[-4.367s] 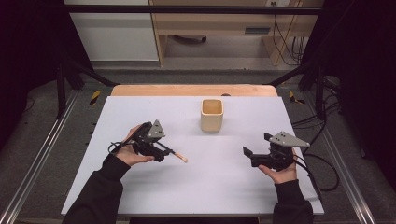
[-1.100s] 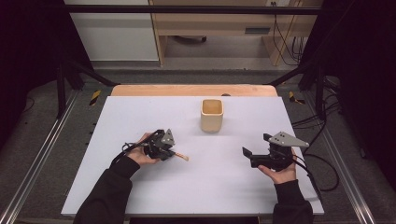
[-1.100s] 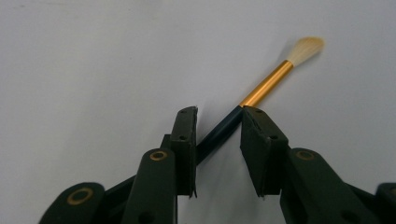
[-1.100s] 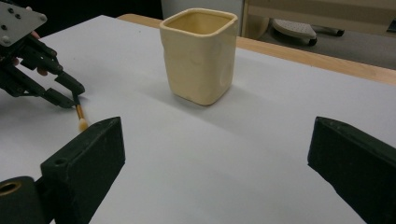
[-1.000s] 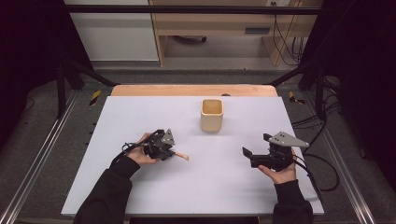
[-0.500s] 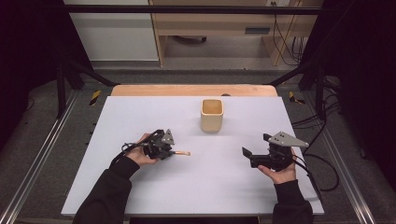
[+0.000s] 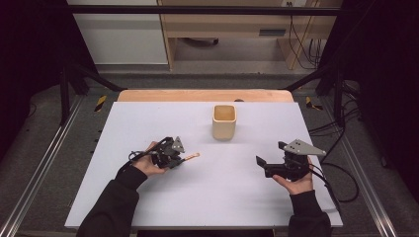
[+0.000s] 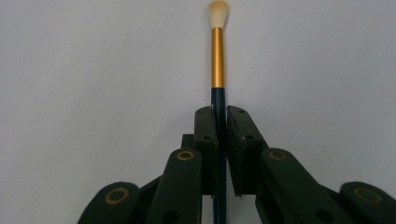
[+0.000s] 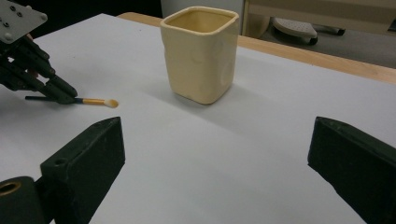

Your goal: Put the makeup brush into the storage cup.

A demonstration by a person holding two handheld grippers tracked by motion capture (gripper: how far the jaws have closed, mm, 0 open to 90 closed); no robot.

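Observation:
A thin brush (image 7: 190, 156) with a dark handle, gold ferrule and pale bristles (image 8: 218, 8) is clamped by its handle in my left gripper (image 7: 180, 159), which is shut on it just above the white table (image 7: 148, 123). The bristle tip points right, toward the middle of the table. In the left gripper view the jaws (image 8: 222, 112) pinch the handle. A cream square cup (image 7: 225, 121) stands upright behind the centre. My right gripper (image 7: 271, 154) rests at the right, open and holding nothing, facing the cup (image 9: 200, 53) and the brush (image 9: 95, 101).
The table's wooden far edge (image 7: 202, 95) lies behind the cup. Metal rails (image 7: 44, 163) run along both sides of the table, and cables (image 7: 341, 173) trail at the right. A wooden cabinet (image 7: 222, 24) stands beyond the table.
The left gripper has turned a little, swinging the brush tip away from the person, toward the table's far side. The right gripper has stayed still.

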